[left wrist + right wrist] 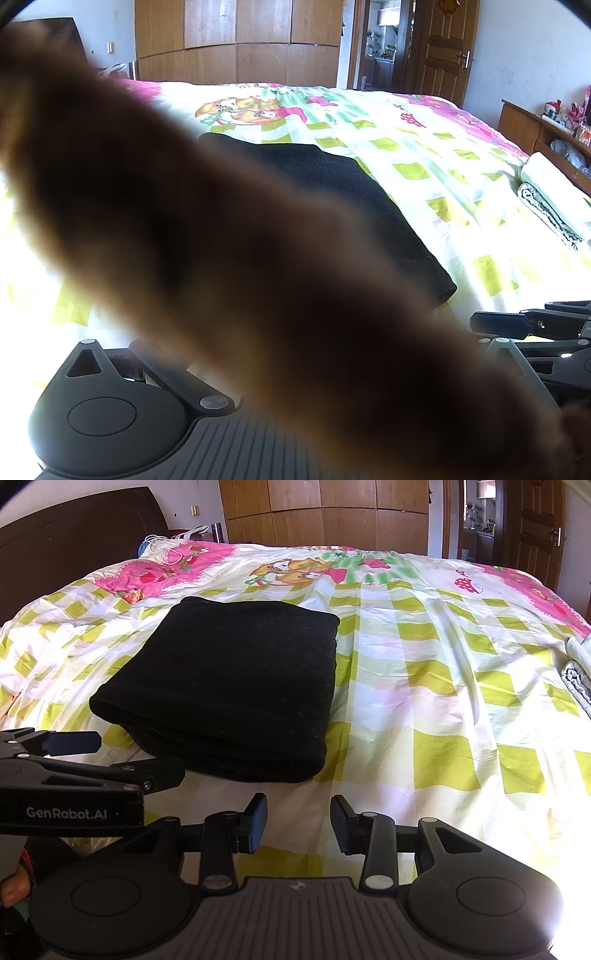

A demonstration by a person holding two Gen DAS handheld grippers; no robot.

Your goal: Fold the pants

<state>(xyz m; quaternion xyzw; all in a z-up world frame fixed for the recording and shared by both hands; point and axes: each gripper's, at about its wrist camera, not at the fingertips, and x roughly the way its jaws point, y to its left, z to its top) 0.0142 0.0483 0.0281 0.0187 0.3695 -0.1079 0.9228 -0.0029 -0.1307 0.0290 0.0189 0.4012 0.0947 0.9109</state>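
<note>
Bedroom with a checked floral bedspread (424,686); our black knit pants (229,686) sit folded there, soft and floppy, so pinch the thick near edge. Right gripper (299,823) jaws half-open, empty; left gripper (110,753) unclear.

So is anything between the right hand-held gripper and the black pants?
No. In the right wrist view, only bare checked bedspread separates the open right hand-held gripper from the folded pants.

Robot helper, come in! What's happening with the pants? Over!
Right tool open, empty. Left tool beside it. Black pants folded on bed. Blurry brown thing blocks left camera.
</note>
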